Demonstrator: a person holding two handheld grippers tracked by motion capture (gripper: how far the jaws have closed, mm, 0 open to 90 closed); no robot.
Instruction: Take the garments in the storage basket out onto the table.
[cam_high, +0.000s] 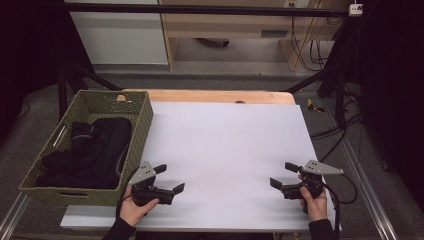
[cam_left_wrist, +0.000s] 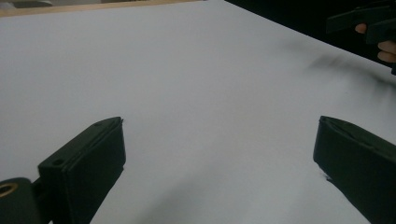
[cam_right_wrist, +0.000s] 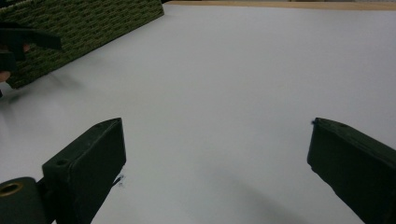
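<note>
Mostly bare, the white desk (cam_high: 225, 150) fills mid-frame. At left, the green woven basket (cam_high: 137, 125) holds a dark garment (cam_high: 95, 150) whose folds are hard to read. Lower left, the left gripper (cam_high: 169, 179) is spread wide with nothing between its jaws; lower right, the right gripper (cam_high: 284, 175) likewise.

Clothes (cam_high: 95, 150) in basket (cam_high: 142, 125), table's (cam_high: 225, 145) left edge.

My right gripper (cam_right_wrist: 217, 154) has its fingers (cam_right_wrist: 88, 163) spread wide over the bare white worktop (cam_right_wrist: 233, 79), green basket (cam_right_wrist: 88, 28) far left.
</note>
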